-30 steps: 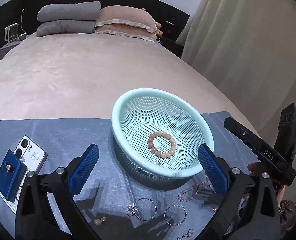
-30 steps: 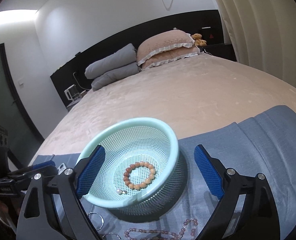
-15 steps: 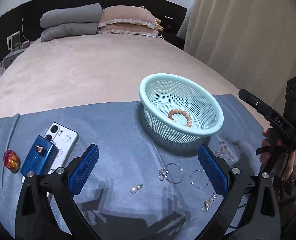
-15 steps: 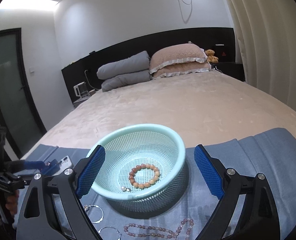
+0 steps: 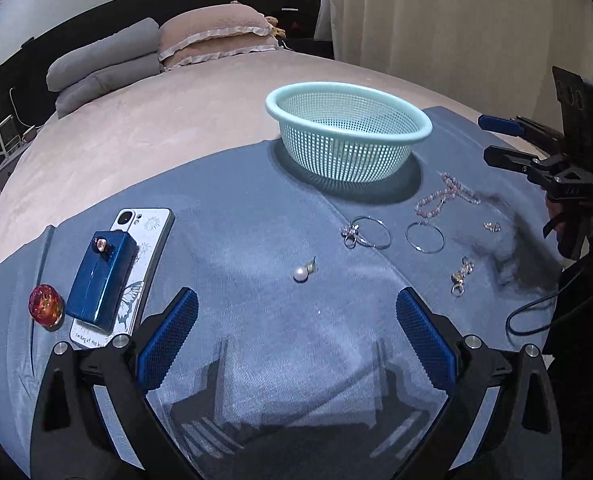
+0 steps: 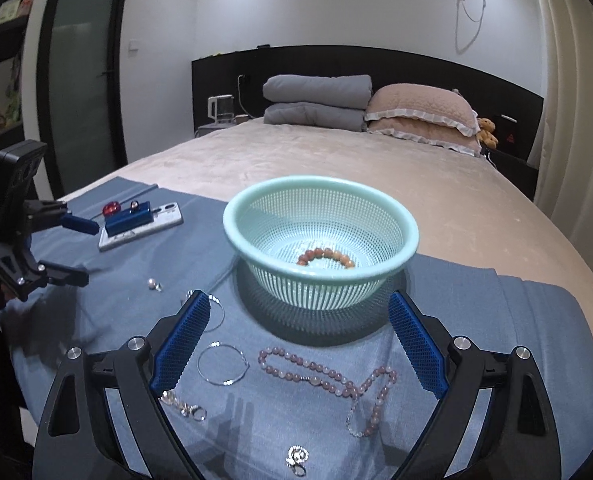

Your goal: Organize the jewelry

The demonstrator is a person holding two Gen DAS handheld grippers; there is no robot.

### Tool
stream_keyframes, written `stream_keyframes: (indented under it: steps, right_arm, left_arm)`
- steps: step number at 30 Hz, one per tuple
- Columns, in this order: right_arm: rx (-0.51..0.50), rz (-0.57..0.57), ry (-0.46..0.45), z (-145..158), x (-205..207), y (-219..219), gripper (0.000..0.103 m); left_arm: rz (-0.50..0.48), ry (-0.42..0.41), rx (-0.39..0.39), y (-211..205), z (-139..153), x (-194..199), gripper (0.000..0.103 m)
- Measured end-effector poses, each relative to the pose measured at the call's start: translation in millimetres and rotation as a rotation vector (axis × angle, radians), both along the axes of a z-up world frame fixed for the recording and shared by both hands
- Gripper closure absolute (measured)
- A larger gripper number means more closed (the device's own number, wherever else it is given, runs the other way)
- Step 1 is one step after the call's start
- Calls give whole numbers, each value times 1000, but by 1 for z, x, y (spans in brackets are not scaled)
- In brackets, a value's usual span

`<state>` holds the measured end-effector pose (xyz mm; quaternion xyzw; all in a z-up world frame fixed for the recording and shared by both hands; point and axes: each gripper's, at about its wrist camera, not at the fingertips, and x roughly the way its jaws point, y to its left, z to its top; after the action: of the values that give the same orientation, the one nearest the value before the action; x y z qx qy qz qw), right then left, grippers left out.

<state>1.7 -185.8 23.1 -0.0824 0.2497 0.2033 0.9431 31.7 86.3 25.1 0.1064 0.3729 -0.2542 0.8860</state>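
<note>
The right tool's finger (image 6: 180, 344) hides part of a silver hoop (image 6: 215, 316).

**Both grippers open, empty**

Left gripper (image 5: 296, 336) jaws spread wide, nothing between its blue pads (image 5: 168, 336). Right gripper (image 6: 296, 354) same: jaws wide apart, empty. Both held level above the surface, side by side, well apart.

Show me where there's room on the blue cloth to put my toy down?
Bare cloth lies between the phone and the pearl, and in front of it, toward the left gripper. It's crowded right of the pearl: two hoops, a pink bead necklace and small charms sit beside the basket.
</note>
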Motion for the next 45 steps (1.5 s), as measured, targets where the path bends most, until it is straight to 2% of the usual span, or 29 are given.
stream_keyframes:
  steps: [5,7,11,13,15,18,20,23,24,25,28,32,33,35,37,40,42,43,45]
  right_arm:
    - [-43,64,-17,-14,-15,-6,17]
    - [-42,71,15,-20,-13,-10,17]
    - [-52,5,95,-33,5,-18,17]
    - [-59,-57,146,-38,16,-23,17]
    - [-59,-106,181,-43,23,-28,17]
    - [-52,-123,204,-46,27,-32,18]
    - [-56,-122,215,-49,27,-32,18]
    - [-71,-121,231,-53,29,-30,19]
    - [-76,-122,244,-55,31,-29,22]
    - [-82,-119,261,-57,32,-28,30]
    - [-129,-116,296,-63,36,-22,39]
    - [-135,-98,337,-69,38,-19,61]
    - [-135,-85,345,-69,38,-17,65]
    - [-142,-61,357,-69,37,-11,82]
    - [-159,-43,362,-69,36,-5,90]
    - [-183,-39,363,-69,35,0,94]
    - [-179,-40,368,-68,36,-1,94]
    - [-174,-42,370,-68,36,-1,94]
    - [-151,-48,380,-67,37,-4,94]
  left_arm:
    - [8,32,-18,10,-17,-3,6]
    - [22,37,-23,12,-22,0,6]
    - [41,-11,-29,10,-25,5,6]
    - [82,-45,18,5,-26,8,7]
    - [91,-48,33,2,-28,12,11]
    - [68,-20,22,-4,-31,15,16]
    - [54,-23,38,-9,-34,15,18]
    - [47,-42,62,-19,-36,17,26]
    - [59,-60,76,-22,-36,18,27]
    - [61,-65,87,-26,-37,19,28]
    - [38,-31,71,-34,-39,25,35]
    - [14,32,55,-39,-47,34,52]
    - [19,40,39,-38,-47,36,55]
    - [36,46,42,-39,-47,40,60]
    - [41,57,42,-40,-47,40,62]
    - [33,70,55,-44,-47,39,72]
    - [22,86,54,-48,-46,38,88]
    - [15,91,58,-50,-46,36,92]
    - [24,84,83,-54,-45,35,91]
